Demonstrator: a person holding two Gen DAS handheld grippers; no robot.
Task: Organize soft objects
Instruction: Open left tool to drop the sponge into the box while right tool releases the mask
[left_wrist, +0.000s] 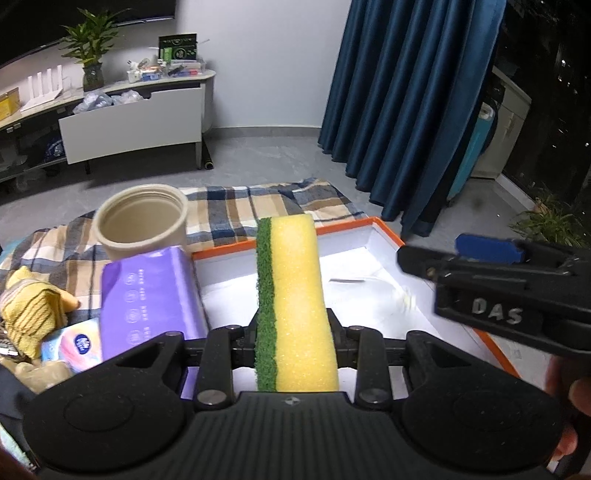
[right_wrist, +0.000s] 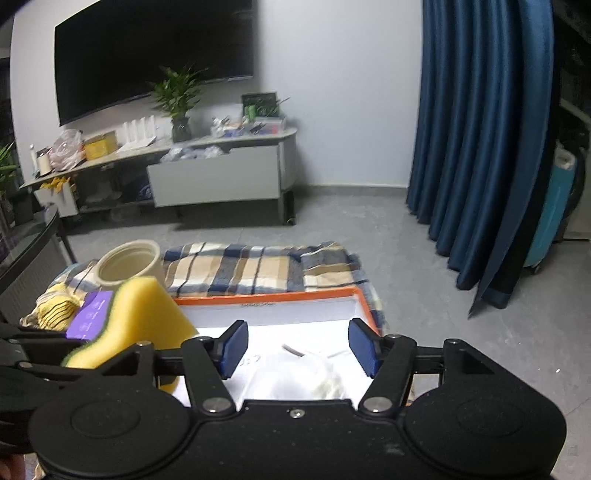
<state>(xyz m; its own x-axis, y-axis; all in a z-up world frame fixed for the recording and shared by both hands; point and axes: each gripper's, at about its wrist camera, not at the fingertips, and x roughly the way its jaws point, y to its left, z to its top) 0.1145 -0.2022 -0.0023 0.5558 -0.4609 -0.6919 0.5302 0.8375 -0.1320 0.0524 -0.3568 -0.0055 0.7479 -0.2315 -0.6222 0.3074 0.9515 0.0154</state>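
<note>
Left gripper (left_wrist: 295, 332) pinches the sponge (left_wrist: 295, 302) upright, directly above the orange-rimmed box (left_wrist: 384, 224) below it. Right gripper (right_wrist: 297, 349) hangs spread, empty, over the same box. Recommend lowering before release so the sponge lands flat.

Left gripper (left_wrist: 295, 332) jaws clamped shut; right gripper (right_wrist: 297, 347) jaws spread wide.

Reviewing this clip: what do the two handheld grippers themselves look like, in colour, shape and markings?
Both are matte black plastic. Each has a ribbed centre plate flanked by two round discs, with linkage bars joined by silver pivot pins. The right gripper has blue pads on its jaws, and raised letters "DAS" show on its side in the left wrist view. The left gripper shows no pad colour. No cables are visible.
</note>
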